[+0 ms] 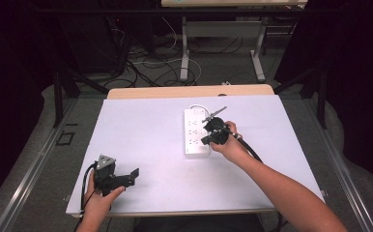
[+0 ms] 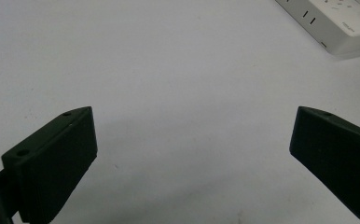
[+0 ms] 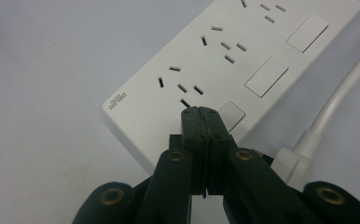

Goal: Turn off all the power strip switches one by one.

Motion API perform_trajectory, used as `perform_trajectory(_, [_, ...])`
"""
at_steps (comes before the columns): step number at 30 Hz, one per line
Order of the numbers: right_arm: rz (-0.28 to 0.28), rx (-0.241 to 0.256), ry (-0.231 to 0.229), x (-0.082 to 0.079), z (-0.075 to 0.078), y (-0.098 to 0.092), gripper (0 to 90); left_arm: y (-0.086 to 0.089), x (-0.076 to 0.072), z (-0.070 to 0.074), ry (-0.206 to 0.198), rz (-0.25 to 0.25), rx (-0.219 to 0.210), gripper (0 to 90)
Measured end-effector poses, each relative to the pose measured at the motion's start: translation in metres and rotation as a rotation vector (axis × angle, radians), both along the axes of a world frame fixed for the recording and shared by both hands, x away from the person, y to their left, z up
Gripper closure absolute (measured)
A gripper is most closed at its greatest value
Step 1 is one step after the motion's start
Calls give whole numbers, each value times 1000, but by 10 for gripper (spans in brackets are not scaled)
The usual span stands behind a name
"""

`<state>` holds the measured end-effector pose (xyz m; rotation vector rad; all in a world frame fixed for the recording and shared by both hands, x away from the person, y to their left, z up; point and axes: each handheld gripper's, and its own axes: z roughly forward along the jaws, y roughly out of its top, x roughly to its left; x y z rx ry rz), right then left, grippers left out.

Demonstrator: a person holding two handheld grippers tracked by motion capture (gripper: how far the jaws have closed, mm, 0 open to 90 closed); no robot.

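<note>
The power strip lies flat on the white table, right of center, long side running away from the person, its white cord looping off the far end. The right gripper is held over the strip's right edge by the right hand.

In the right gripper view, the right gripper has its fingers pressed together, nothing between them. The tips sit right at the strip, just beside the nearest rocker switch and close to the last socket's slots. Can't tell whether the tips actually touch the plastic or just hover a hair above it. Two more switches run along the same edge, and the cord comes in with its thick collar at the right.

The left gripper is way off at the near left part of the table, held by the left hand, well apart from the strip. In the left gripper view its fingers are spread wide with nothing held, only bare table between them, and a corner of the strip peeks in far off at the top right.
</note>
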<state>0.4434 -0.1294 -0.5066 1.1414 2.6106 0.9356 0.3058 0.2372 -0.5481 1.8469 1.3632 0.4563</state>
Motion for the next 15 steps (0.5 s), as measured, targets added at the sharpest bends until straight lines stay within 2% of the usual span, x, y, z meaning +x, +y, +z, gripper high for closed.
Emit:
perform_trajectory(1, [20, -24, 15, 0, 3, -2, 896, 0, 0, 0, 0, 1, 0, 6])
perform_trajectory(2, [9, -18, 28, -2, 3, -2, 893, 0, 0, 0, 0, 1, 0, 6])
perform_trajectory(3, [9, 13, -2, -2, 1, -2, 887, 0, 0, 0, -2, 1, -1, 6])
perform_trajectory(5, [34, -57, 51, -4, 9, -7, 874, 0, 0, 0, -2, 1, -2, 6])
perform_trajectory(6, [26, 1, 4, -4, 4, -6, 869, 0, 0, 0, -1, 1, -1, 6])
perform_trajectory(8, [22, -8, 27, -6, 8, -9, 857, 0, 0, 0, -1, -1, -1, 6])
perform_trajectory(9, [27, 8, 2, -6, 7, -10, 852, 0, 0, 0, 0, 0, -1, 6])
perform_trajectory(10, [24, -6, 16, -7, 9, -12, 843, 0, 0, 0, 0, 0, -1, 6])
perform_trajectory(11, [18, 14, 1, -8, 9, -13, 837, 0, 0, 0, -1, 1, -3, 6])
perform_trajectory(12, [23, -6, 22, -9, 12, -16, 831, 0, 0, 0, -1, 2, -3, 6])
perform_trajectory(13, [21, 22, -9, -10, 10, -17, 820, 0, 1, -1, -1, 2, -2, 6])
perform_trajectory(15, [14, 19, 4, -13, 12, -21, 803, 0, 1, -1, 1, 2, -2, 6])
